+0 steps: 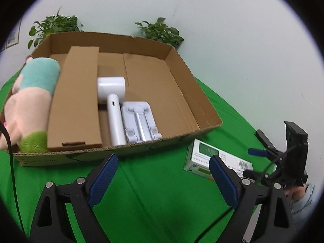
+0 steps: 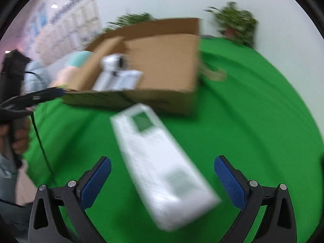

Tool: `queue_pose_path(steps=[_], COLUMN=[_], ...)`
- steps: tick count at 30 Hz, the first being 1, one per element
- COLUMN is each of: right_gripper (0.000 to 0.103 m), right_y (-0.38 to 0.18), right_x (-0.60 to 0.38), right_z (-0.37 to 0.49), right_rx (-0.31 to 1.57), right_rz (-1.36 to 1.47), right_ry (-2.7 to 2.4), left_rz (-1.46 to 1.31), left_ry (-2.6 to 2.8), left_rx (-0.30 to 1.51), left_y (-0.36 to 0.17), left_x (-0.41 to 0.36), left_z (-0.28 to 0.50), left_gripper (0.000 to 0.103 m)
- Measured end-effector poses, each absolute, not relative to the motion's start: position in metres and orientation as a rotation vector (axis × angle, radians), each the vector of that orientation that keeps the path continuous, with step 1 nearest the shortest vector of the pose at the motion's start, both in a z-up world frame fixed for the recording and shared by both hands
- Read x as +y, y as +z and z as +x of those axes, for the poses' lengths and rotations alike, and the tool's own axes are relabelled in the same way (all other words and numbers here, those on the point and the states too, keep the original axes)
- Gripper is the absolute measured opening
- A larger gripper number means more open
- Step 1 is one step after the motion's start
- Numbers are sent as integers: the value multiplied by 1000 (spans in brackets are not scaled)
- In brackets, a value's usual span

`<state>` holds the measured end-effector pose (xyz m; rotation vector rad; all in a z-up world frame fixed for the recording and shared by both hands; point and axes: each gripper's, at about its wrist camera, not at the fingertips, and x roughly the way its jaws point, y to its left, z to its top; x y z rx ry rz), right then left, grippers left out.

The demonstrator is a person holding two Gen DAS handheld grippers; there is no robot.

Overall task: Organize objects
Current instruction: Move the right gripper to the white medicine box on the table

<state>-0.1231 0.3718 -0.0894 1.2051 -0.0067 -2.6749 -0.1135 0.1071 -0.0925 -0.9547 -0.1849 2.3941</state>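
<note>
Cardboard box [image 1: 182, 85] on green surface [image 1: 154, 192], open-topped. Inside, left to right: plush toy [image 1: 30, 103], cardboard insert [image 1: 77, 99], white hair dryer [image 1: 113, 101], white folding stand [image 1: 139, 121]. White-and-green carton [image 2: 160, 162] lies outside, near side of box, between right hand-held gripper [image 2: 162, 180] fingers, untouched. Left hand-held gripper [image 1: 162, 180] spread, holding nothing. Right also spread. Potted plants [image 1: 160, 32] behind box.
</note>
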Motion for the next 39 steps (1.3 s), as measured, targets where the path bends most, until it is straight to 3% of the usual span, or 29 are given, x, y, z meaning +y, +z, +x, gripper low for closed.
queue_pose_path(steps=[6,9,13,14,17,20,23,29,32,34,39], right_gripper=[101,90,92,98,99,92,84,84,81,65,62], right_y=[-112,-115,-100,-97,-104,-118,-116,-106,-108,-112,-115], right_x=[365,335,298,295,292,292,277,263,279,283,292], right_z=[-121,-115,-96,-95,-103,-104,-91,-78,-81,-84,-73], right_rx=[-55,-3,34,45,35,-48,-14,121,8,-25,-163], right_rz=[1262,1251,1147,1135,1212,1301,1266,1207,1254,1283,1290], right_ry=[-2602,-2610,-2583,-2602,-2640,-2628,-2675,-2721,-2718,-2710,-2659], left_rz=[-988,-983,-991,-998,-1025,-1033,-1052,-1086,-1134,-1164,-1260], left_ry=[2365,2368,2351,2344,2342,2290,2220,2084,2002,1949,1768], left_rx=[-221,-208,-236,-256,-299,-318,-336,-461,-435,-430,-574], left_y=[-101,-100,-100,-101,-103,-105,-109,-109,-115,-121,-145], left_x=[107,98,84,81,81,88,95,95,110,122,134], left_z=[-115,-114,-114,-116,-121,-124,-129,-143,-150,-152,-155], left_gripper=[92,92,92,92,92,92,92,92,91,91,91])
